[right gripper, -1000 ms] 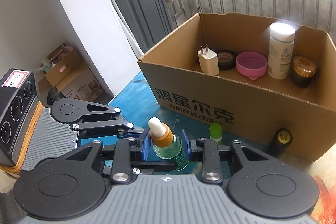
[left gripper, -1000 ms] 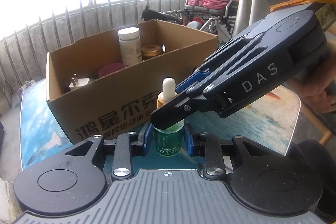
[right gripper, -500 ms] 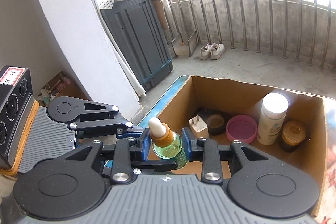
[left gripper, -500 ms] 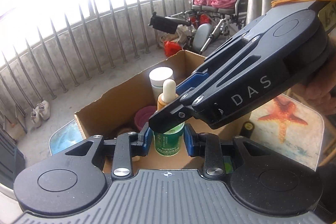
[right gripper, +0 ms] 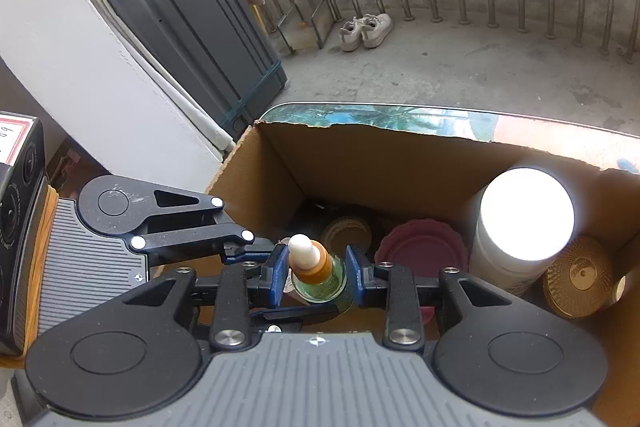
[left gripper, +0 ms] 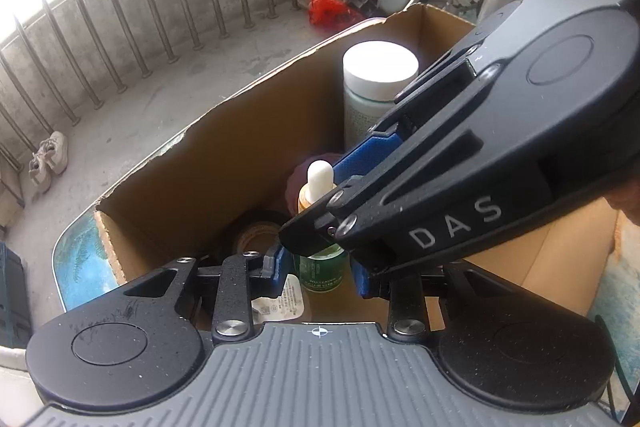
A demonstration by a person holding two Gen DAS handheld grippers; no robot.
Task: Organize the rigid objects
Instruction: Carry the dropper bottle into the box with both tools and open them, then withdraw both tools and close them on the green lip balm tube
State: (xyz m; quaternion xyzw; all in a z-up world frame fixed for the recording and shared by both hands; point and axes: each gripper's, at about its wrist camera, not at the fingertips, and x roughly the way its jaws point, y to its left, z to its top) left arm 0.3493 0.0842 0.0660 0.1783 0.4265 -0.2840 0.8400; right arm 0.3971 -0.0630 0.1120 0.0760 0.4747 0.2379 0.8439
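I have the dropper bottle [right gripper: 318, 277] between both my grippers, hanging over the open cardboard box [right gripper: 360, 155], above its near-left part. Going from my left: the left gripper [left gripper: 318, 265] has its blue pads on either side of the bottle's green lower body — they look snug to the glass, though the right tool hides part of the contact. The right gripper [right gripper: 316, 273] is pinching the bottle's shoulder, one pad on each flank, and this is clearly a firm hold.

I judge the bottle light but fragile: it seems to be glass, smooth and a bit slippery, so the wide body is the place to squeeze, not the soft white rubber bulb [left gripper: 320, 175], which would only give. The orange collar below the bulb is too narrow to trust.

It is a small, round bottle, translucent green with a printed label low on the body, an orange neck and a white teat on top, standing upright.

Further right inside the box I see a roll of dark tape [right gripper: 346, 233], then a pink lid [right gripper: 424, 247], a tall white-capped bottle [right gripper: 520, 227] and an amber jar [right gripper: 576, 277] at the far right — floor space remains below my load.
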